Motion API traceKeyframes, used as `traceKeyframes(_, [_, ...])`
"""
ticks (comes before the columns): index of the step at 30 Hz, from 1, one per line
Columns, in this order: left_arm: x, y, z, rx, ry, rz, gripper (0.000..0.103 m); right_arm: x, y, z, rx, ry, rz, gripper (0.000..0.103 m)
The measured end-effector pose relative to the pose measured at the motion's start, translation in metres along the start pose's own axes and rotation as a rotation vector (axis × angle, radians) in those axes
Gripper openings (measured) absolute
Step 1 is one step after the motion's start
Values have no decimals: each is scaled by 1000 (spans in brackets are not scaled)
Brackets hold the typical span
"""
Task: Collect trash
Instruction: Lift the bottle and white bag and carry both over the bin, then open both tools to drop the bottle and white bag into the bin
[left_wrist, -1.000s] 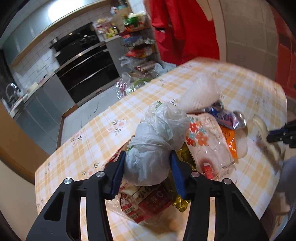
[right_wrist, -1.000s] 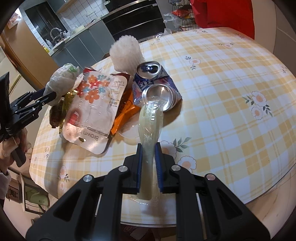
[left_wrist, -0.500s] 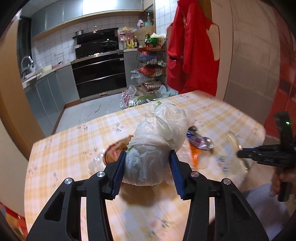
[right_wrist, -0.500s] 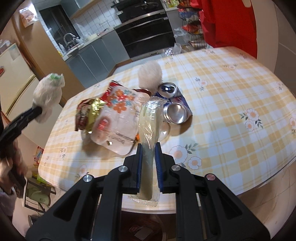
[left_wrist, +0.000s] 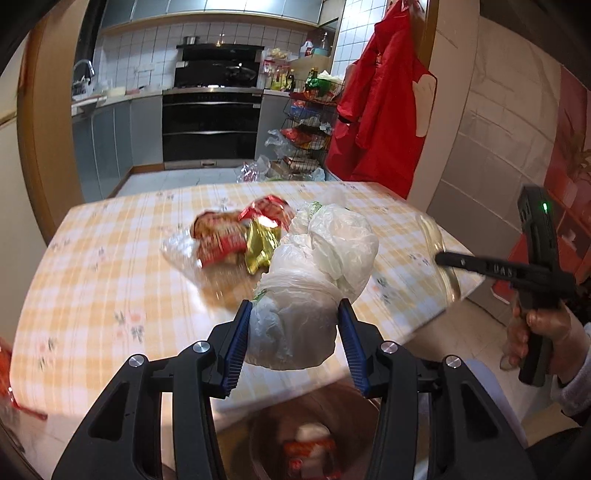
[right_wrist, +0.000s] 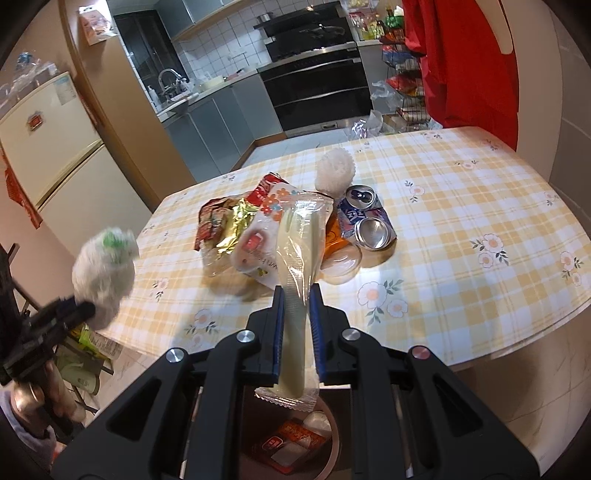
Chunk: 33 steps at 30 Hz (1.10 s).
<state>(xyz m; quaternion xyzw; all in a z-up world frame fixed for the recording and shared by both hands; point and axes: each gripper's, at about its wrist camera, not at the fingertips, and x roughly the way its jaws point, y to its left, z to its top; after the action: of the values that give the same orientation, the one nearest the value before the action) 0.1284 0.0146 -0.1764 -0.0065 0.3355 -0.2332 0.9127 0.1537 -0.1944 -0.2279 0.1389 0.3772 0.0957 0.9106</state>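
Warm indoor light is filling both views; fisheye bending is curving the edges into dark corners. Motion blur is smearing the tablecloth (left_wrist: 110, 280) at lower left, and glare is flaring off the foil wrapper (right_wrist: 236, 221).

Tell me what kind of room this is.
Most likely a home kitchen with a dining area: a black built-in oven under a range hood, a sink tap on the grey counter, and a yellow checked floral tablecloth strewn with wrappers.

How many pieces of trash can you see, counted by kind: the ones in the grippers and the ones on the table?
Balled plastic bag in left gripper: 1
Clear wrapper in right gripper: 1
Crushed cans: 2
Snack packets: about 4
White paper cup: 1
Total: about 9
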Motion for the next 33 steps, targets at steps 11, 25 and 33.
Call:
traceKeyframes(11, [-12, -25, -49, -19, 54, -25, 52, -27, 26, -16, -57, -8, 27, 17])
traceKeyframes(25, [-51, -14, -41, -118, -48, 96, 96, -34, 45, -31, -107, 27, 74, 17])
traceKeyframes(33, [-93, 6, -34, -148, -146, 227, 97, -21, 66, -48, -148, 98, 109, 17])
